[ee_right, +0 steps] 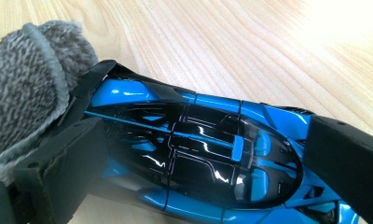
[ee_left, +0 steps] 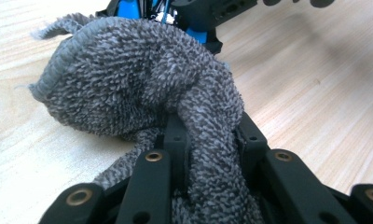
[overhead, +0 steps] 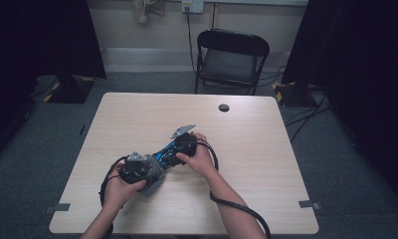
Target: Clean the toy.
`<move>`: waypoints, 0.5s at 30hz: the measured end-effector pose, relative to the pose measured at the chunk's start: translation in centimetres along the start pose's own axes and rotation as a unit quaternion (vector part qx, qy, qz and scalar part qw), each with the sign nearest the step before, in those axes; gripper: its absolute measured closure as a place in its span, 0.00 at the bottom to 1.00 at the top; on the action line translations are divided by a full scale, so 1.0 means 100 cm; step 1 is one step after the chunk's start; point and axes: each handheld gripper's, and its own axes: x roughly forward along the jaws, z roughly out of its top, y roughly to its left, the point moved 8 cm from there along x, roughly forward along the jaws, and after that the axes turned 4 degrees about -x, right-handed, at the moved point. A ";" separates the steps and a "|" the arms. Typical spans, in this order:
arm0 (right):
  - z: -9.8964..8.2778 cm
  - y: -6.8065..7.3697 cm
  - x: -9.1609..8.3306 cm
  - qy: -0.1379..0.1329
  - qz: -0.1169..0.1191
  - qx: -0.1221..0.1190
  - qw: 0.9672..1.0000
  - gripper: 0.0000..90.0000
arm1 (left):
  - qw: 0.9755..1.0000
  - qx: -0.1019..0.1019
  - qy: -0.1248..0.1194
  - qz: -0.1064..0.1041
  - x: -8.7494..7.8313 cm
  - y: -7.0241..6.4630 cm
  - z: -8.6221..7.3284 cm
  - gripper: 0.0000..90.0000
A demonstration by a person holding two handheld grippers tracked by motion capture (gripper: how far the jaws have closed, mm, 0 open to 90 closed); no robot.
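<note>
The toy car (ee_right: 194, 163) lies lengthwise between the jaws of the right tool (ee_right: 194, 158), one jaw against each of its sides, on the surface (overhead: 256, 139). The cloth (ee_left: 142, 93) sits bunched at the car's far end, reaching back between the jaws of the left tool (ee_left: 208, 158). Beyond the cloth, seen from the left tool, stands the car, and both tools meet near the surface's front middle.

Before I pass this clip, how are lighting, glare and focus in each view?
High view: dim, dark at the sides, the pale wooden table evenly lit, a little soft. Left gripper view: the grey terry cloth is sharp, the table's far right corner washed pale. Right gripper view: white glints on the glossy blue-and-black toy car, blown-out table at top right, jaws slightly blurred.
</note>
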 end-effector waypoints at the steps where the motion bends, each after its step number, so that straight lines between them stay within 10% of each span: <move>1: 0.000 0.000 0.000 0.000 0.000 0.000 1.000 0.00 | 1.000 0.002 0.000 0.000 0.000 0.000 0.000 0.80; 15: 0.000 0.000 0.000 0.002 0.000 0.001 1.000 0.00 | 0.999 0.023 0.018 -0.043 0.001 -0.021 -0.004 0.79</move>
